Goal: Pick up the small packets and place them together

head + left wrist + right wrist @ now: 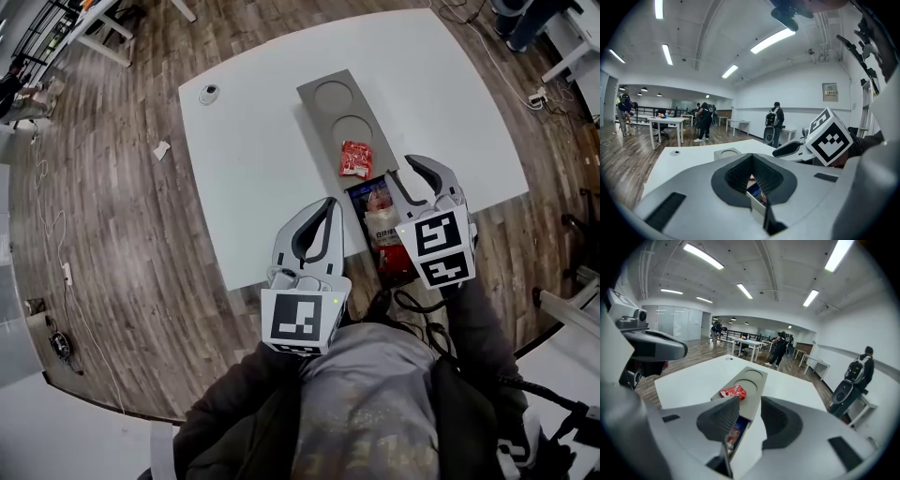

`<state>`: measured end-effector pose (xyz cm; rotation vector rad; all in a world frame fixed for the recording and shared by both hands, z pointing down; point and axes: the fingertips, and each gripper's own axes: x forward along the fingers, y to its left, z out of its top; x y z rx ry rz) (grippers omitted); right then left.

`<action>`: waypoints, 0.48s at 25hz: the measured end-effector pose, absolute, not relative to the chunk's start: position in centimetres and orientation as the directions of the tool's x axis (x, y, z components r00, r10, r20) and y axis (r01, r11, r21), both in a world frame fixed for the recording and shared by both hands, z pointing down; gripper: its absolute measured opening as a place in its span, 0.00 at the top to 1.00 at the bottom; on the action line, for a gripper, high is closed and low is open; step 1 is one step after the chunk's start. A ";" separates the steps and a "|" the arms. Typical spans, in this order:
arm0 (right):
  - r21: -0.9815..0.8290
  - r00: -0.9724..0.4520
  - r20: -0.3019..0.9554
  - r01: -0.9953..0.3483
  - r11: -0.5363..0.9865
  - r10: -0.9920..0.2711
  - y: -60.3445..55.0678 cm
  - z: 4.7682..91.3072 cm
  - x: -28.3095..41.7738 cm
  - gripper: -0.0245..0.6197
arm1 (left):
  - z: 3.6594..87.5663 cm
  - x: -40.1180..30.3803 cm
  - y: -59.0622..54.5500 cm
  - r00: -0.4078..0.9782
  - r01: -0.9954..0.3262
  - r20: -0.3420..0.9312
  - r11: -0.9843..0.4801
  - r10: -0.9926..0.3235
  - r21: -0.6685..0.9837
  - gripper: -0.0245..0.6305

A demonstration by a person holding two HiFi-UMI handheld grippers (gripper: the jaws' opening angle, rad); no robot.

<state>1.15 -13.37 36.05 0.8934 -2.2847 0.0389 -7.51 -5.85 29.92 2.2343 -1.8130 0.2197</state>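
White tabletop (253, 169) in an open office bears a grey tray (328, 94). A red packet (354, 158) lies on the tray by its nearer round recess, and more packets (375, 202) lie at the tray's near end. The left gripper (328, 204) has its jaws closed and empty; the right gripper (405, 171) has its jaws apart near those packets, holding nothing.
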 end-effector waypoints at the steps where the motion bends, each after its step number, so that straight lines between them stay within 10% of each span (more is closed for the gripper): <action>1: 0.208 -0.532 0.601 -0.616 0.760 -0.596 -12.9 35.9 1.9 0.74 | 29.8 -6.8 -5.4 0.218 -0.975 0.271 -0.197 -0.938 0.102 0.96; 12: 0.215 -0.522 0.627 -0.597 0.773 -0.578 -6.1 36.2 7.7 0.74 | 28.8 -0.6 -0.2 0.251 -0.967 0.244 -0.232 -0.937 0.103 0.96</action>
